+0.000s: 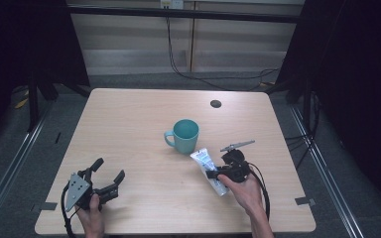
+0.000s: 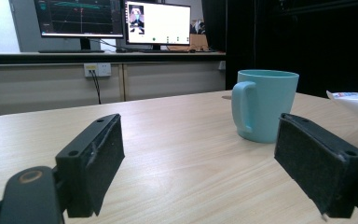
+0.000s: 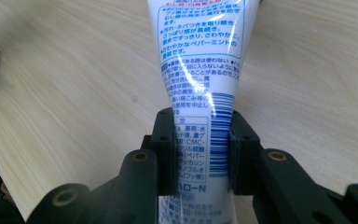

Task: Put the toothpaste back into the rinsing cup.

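right claw point(image 3: 200, 144) is clamped on a white toothpaste tube point(image 3: 199, 70), its jaws pressing both flat sides low on the body, near the bottom centre of the right gripper view. in the high view that claw point(image 1: 218, 173) sits right of centre, lower half of the frame, with the tube point(image 1: 206, 163) slanting up and left from it toward the teal mug point(image 1: 184, 135). the tube's far end lies just beside the mug's base; whether it is lifted off the worktop point(image 1: 144, 114) or resting on it is hard to tell. gripping across the flat faces looks sensible, since the soft body gives the pads a broad surface and keeps the tube from rolling. the mug stands upright and empty-looking near mid-frame, handle to the left, so it likely serves as the holder the tube goes into.

left claw point(image 1: 106, 173) rests at the lower left of the high view, jaws spread wide and holding nothing, aimed toward the mug point(image 2: 263, 105), probably waiting clear of the work.
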### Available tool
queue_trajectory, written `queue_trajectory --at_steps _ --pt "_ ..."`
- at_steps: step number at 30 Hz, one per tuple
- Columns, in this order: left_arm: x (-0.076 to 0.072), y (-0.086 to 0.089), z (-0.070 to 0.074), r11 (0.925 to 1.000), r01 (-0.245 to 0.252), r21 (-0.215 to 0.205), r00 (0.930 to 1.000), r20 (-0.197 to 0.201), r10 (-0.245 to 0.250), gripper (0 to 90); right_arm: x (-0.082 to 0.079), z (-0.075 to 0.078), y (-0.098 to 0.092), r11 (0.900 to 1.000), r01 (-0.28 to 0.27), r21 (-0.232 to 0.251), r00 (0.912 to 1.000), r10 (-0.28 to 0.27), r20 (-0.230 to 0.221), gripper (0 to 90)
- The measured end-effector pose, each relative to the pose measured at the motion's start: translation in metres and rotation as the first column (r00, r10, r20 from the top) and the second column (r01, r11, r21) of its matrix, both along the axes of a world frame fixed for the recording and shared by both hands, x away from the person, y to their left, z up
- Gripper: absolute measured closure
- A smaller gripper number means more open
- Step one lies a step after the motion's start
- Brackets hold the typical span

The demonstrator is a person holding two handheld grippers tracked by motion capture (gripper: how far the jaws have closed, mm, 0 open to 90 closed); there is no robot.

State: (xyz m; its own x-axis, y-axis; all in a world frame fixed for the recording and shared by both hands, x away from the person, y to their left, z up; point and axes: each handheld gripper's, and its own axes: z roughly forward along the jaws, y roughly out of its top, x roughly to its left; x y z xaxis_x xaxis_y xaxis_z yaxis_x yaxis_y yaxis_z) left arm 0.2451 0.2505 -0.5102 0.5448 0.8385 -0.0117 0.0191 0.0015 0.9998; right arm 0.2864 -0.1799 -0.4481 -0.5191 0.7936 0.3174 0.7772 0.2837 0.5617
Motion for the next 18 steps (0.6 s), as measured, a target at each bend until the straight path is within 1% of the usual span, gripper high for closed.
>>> queue_trajectory --at_steps 2,3,4,5,6,7,9,11,12,14,18 --pt "0.0 0.0001 0.0 1.0 -0.002 0.001 1.0 0.001 0.002 15.6 -0.001 0.0006 -0.0004 1.0 0.013 0.012 0.9998 -0.014 0.017 69.2" --pt "0.0 -0.0001 0.0 1.0 0.0 -0.001 1.0 0.0 0.0 15.6 -0.0011 0.0008 -0.0007 1.0 0.01 0.017 0.9998 -0.011 0.017 69.2" --pt "0.0 0.0 0.0 1.0 0.0 -0.001 1.0 0.0 0.0 15.6 -0.0019 0.0007 -0.0003 1.0 0.005 0.018 0.9992 -0.005 0.04 69.2" --pt "0.0 0.0001 0.0 1.0 0.001 0.0 1.0 0.0 -0.001 15.6 -0.0037 0.0011 0.0006 1.0 0.012 0.016 0.9971 -0.013 0.075 69.2" --pt "0.0001 0.0002 0.0 1.0 0.002 0.0 1.0 0.0 -0.002 15.6 -0.0043 0.0016 0.0013 1.0 0.005 0.009 0.9971 -0.006 0.075 69.2" --pt "0.0001 0.0002 0.0 1.0 0.002 0.001 1.0 -0.001 -0.002 15.6 -0.0047 0.0014 0.0018 1.0 0.0 0.016 0.996 -0.001 0.089 69.2" --pt "0.0001 0.0003 0.0 1.0 0.002 0.001 1.0 0.0 -0.002 15.6 -0.0052 0.0015 0.0023 0.999 -0.01 0.037 0.9949 0.006 0.101 69.2" --pt "0.0001 0.0002 0.0 1.0 0.003 0.0 1.0 -0.001 -0.003 15.6 -0.0061 0.0023 0.0032 0.999 -0.011 0.045 0.9918 0.006 0.128 69.2" --pt "0.0001 0.0003 0.0 1.0 0.002 0.001 1.0 0.0 -0.002 15.6 -0.0062 0.0029 0.0033 0.999 -0.013 0.052 0.9915 0.007 0.13 69.2" --pt "0.0001 0.0002 0.0 1.0 0.003 0.0 1.0 -0.001 -0.003 15.6 -0.0068 0.0044 0.0027 0.998 -0.003 0.07 0.9886 -0.008 0.15 69.2" --pt "0.0001 0.0002 0.0 1.0 0.003 0.0 1.0 -0.001 -0.003 15.6 -0.0074 0.0069 -0.0002 0.995 -0.001 0.099 0.9844 -0.016 0.175 69.1"
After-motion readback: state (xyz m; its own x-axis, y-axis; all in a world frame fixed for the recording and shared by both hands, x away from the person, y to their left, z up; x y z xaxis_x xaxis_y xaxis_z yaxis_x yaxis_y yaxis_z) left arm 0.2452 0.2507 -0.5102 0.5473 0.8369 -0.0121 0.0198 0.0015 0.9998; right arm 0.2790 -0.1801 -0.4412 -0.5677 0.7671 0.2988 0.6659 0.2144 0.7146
